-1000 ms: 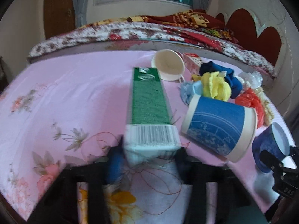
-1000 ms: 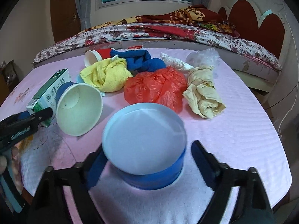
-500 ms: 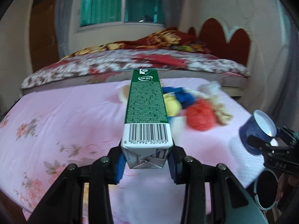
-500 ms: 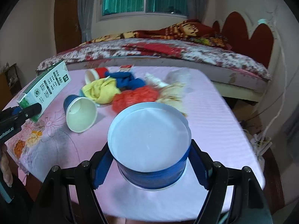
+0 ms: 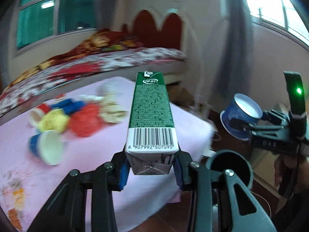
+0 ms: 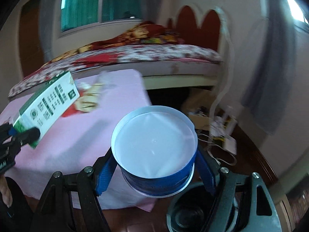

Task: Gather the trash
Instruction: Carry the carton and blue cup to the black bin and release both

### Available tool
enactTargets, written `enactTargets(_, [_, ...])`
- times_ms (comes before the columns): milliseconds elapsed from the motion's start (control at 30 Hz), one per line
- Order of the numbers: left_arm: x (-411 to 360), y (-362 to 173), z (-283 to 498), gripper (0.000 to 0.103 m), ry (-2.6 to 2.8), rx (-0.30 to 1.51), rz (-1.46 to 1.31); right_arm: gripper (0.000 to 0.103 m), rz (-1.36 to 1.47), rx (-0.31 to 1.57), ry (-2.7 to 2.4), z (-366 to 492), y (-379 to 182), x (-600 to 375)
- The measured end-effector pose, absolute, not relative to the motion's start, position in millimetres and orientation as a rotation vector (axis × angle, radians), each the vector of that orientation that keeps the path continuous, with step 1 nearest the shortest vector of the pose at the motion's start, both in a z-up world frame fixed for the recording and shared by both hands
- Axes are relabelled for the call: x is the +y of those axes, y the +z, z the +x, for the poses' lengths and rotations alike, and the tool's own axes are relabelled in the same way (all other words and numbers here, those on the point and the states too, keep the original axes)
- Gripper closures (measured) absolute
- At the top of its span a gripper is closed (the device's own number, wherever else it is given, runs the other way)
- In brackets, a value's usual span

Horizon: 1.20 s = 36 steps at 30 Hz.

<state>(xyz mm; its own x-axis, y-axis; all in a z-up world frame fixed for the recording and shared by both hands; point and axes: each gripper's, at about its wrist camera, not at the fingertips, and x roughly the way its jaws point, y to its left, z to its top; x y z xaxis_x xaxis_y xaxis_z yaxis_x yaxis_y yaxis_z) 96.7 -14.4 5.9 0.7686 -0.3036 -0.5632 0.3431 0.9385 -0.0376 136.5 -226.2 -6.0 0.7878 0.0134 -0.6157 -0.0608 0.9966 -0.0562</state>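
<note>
My left gripper (image 5: 151,174) is shut on the bottom end of a green and white drink carton (image 5: 150,116), which sticks out ahead of it over the pink table's right corner. My right gripper (image 6: 155,176) is shut on a blue paper cup (image 6: 154,150), held bottom up, its white base facing the camera. A dark round bin (image 6: 193,210) stands on the floor right below the cup. In the left wrist view the cup (image 5: 240,114) hangs right of the table, above the bin (image 5: 229,166). The carton (image 6: 48,106) shows at the left of the right wrist view.
On the pink tablecloth (image 5: 87,154) lie a blue paper cup on its side (image 5: 46,148), a red plastic bag (image 5: 86,122), a yellow cloth (image 5: 53,120) and beige crumpled paper (image 5: 113,112). A bed (image 6: 144,54) stands behind. Cables and a power strip (image 6: 229,145) lie on the floor.
Both grippers have risen off the table and swung to the right with the carton and the blue cup. The floor bin has come into view beneath them.
</note>
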Motion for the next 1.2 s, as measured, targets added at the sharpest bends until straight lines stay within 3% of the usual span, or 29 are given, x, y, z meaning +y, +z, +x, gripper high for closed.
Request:
enactTargets(367, [-130, -37, 82, 0.063, -0.659, 0.720, 0.192, 0.025, -0.057, 0.792, -0.128, 92, -60, -345])
enactTargets(867, [-209, -116, 106, 0.062, -0.877, 0.993, 0.264, 0.024, -0.150, 0.982, -0.023, 91, -155, -381])
enactTargets(900, [-211, -119, 109, 0.059, -0.900, 1.013, 0.254, 0.024, -0.152, 0.997, -0.015, 92, -161, -384])
enactTargets(967, [-216, -123, 117, 0.024, -0.899, 1.041, 0.235, 0.019, -0.167, 1.000, -0.014, 95, -172, -388])
enactTargets(1000, [-215, -124, 119, 0.005, -0.860, 1.036, 0.233, 0.009, -0.175, 1.014, -0.041, 97, -180, -392])
enactTargets(1033, [-211, -124, 118, 0.002, -0.827, 1.025, 0.233, 0.000, -0.160, 1.073, -0.060, 100, -190, -396])
enactTargets(1200, [-192, -113, 119, 0.002, -0.663, 0.932, 0.255, 0.000, -0.087, 1.099, -0.146, 93, -202, -419])
